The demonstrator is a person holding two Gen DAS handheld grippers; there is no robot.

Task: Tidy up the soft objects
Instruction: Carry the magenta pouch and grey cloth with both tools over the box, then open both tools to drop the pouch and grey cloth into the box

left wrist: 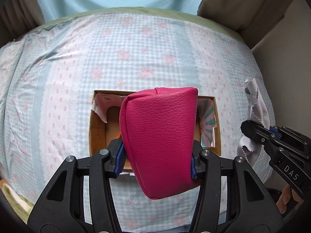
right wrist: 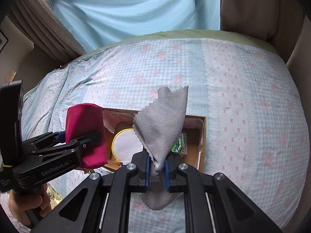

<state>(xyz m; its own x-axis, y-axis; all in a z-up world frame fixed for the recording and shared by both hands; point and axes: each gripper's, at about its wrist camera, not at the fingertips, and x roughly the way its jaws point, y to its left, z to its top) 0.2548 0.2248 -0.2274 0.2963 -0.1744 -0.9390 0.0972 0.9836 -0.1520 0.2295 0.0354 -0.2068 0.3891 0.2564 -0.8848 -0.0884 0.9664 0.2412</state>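
My left gripper [left wrist: 157, 155] is shut on a pink leather pouch [left wrist: 159, 136] and holds it over the near edge of an open cardboard box [left wrist: 97, 132] on the bed. The pouch also shows in the right wrist view [right wrist: 85, 134], held by the left gripper [right wrist: 81, 139]. My right gripper [right wrist: 157, 167] is shut on a grey cleaning cloth [right wrist: 161, 120] with zigzag edges, held above the box [right wrist: 202, 136]. The cloth [left wrist: 258, 108] and right gripper [left wrist: 258, 134] show at the right of the left wrist view.
The box holds a round white pad with a yellow rim [right wrist: 126, 145], a green packet [right wrist: 179, 143] and paper sheets [left wrist: 209, 128]. The bed wears a blue checked sheet with pink flowers [right wrist: 243, 106]. A light blue curtain [right wrist: 136, 5] hangs behind.
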